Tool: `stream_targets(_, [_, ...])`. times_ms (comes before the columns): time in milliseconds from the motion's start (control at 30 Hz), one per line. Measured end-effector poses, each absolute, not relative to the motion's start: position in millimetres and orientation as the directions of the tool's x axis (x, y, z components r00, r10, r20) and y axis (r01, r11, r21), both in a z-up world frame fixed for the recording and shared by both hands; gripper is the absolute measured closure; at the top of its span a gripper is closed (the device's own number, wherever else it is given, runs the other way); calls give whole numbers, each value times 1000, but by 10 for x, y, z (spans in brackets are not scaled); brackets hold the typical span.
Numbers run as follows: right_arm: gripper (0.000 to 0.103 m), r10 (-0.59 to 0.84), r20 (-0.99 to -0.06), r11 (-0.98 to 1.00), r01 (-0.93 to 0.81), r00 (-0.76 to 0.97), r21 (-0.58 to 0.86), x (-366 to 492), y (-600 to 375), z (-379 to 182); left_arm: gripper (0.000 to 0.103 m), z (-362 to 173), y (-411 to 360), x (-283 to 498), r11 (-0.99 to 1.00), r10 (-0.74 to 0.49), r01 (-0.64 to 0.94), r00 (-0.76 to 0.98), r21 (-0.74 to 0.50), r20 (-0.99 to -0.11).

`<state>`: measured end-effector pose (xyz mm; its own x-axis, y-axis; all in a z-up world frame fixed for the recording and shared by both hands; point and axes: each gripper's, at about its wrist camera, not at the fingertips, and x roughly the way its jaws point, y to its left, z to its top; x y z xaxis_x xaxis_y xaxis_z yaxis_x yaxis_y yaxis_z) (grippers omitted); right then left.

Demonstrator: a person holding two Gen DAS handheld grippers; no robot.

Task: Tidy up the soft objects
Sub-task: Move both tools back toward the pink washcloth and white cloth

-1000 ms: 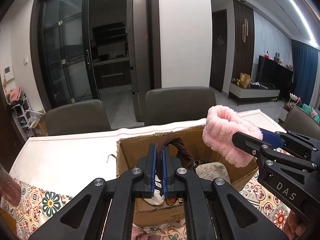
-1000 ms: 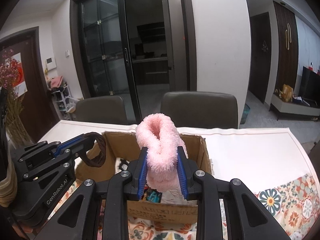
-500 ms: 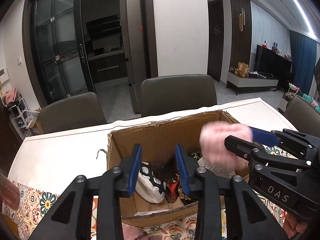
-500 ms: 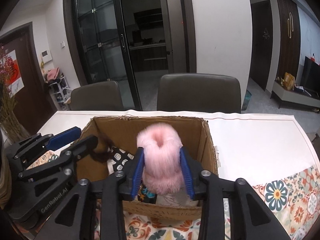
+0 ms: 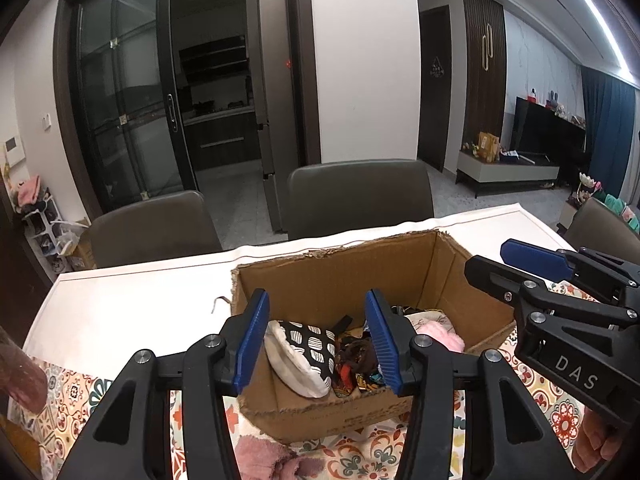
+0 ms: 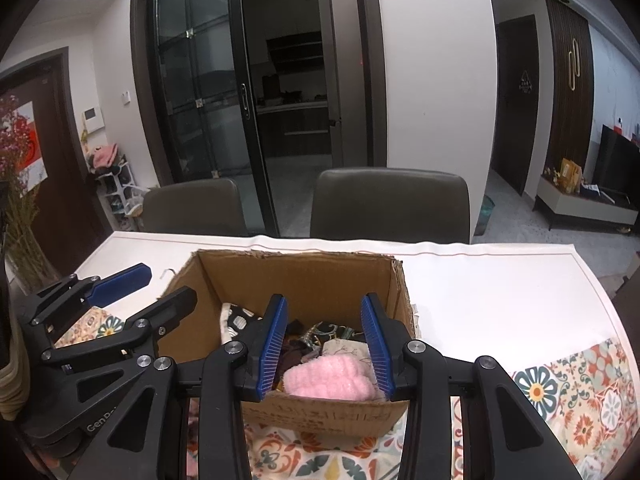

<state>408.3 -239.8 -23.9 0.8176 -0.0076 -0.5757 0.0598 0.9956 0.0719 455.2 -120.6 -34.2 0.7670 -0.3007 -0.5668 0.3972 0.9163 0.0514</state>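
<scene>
The fluffy pink sock (image 6: pixel 328 378) lies bunched in the cardboard box (image 6: pixel 296 280). The left tool (image 5: pixel 316 344), just opened wider, and the right tool (image 6: pixel 326 342) stand apart, holding nothing.

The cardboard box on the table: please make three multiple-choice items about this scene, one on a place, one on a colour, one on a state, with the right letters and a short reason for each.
1. Where does the fluffy pink item lie?
A. on a chair
B. inside the cardboard box
C. on the floor

2. What colour are the pads on the gripper fingers?
A. blue
B. red
C. yellow

3. How is the right gripper now?
A. shut on the pink item
B. open and holding nothing
C. gripping the box wall

Key: B, it rests among other fabrics in the box; A, the ribbed pads are blue; B, the pads stand apart from the item below.
</scene>
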Motion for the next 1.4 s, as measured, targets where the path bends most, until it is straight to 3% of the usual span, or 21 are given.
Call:
stream_targets(667, [63, 89, -530, 993, -33, 843, 114, 3690, -2076, -36, 54, -136, -715, 3836, 955, -203, 288, 809, 71, -552])
stream_targets(1400, [63, 182, -556, 980, -106, 811, 166, 3195, -1628, -211, 54, -261, -132, 2988, 975, -145, 217, 795, 52, -589])
